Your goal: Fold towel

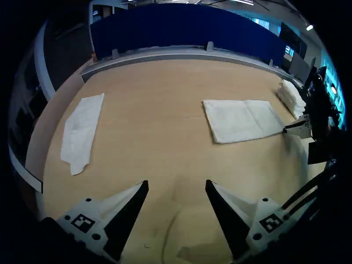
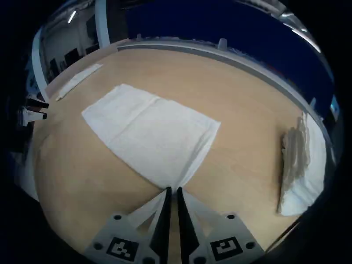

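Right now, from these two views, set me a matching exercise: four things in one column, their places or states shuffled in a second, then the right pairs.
Things
1. left gripper
2. right gripper
3. broad white cloth towel
4. narrow white cloth towel

Places or states
A. lying alone along a side edge of the light wooden table
B. fingers wide apart over bare wood
C. spread flat, with a crease across its middle
D. fingers nearly together at a towel's corner

Pairs: 1-B, 2-D, 3-C, 4-A
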`<move>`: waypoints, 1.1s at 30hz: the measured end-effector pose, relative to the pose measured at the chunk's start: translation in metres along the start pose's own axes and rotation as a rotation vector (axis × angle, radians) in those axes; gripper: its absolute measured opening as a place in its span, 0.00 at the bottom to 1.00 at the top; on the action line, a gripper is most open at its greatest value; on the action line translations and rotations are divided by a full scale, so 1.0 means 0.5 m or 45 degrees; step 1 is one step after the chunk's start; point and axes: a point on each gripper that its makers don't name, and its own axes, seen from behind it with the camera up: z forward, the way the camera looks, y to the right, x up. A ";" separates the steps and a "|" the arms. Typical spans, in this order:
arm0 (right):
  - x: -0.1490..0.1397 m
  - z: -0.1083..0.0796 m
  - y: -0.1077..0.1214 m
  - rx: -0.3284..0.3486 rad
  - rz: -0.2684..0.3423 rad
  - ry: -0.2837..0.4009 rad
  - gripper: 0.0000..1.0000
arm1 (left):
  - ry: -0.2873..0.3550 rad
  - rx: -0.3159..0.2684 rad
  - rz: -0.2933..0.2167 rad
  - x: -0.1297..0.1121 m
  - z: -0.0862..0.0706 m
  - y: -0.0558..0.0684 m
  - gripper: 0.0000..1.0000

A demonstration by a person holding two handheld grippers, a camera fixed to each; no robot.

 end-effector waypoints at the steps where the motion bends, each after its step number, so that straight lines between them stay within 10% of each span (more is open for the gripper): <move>1: 0.000 0.000 -0.001 0.003 0.001 -0.003 0.09 | 0.000 -0.001 0.001 0.000 0.000 0.000 0.96; 17: 0.032 -0.014 -0.006 0.015 0.006 0.014 0.07 | 0.003 -0.009 0.001 0.007 -0.008 0.002 0.96; 33: 0.204 -0.068 -0.027 0.015 -0.129 0.142 0.07 | 0.048 -0.016 -0.024 0.027 -0.016 -0.008 0.96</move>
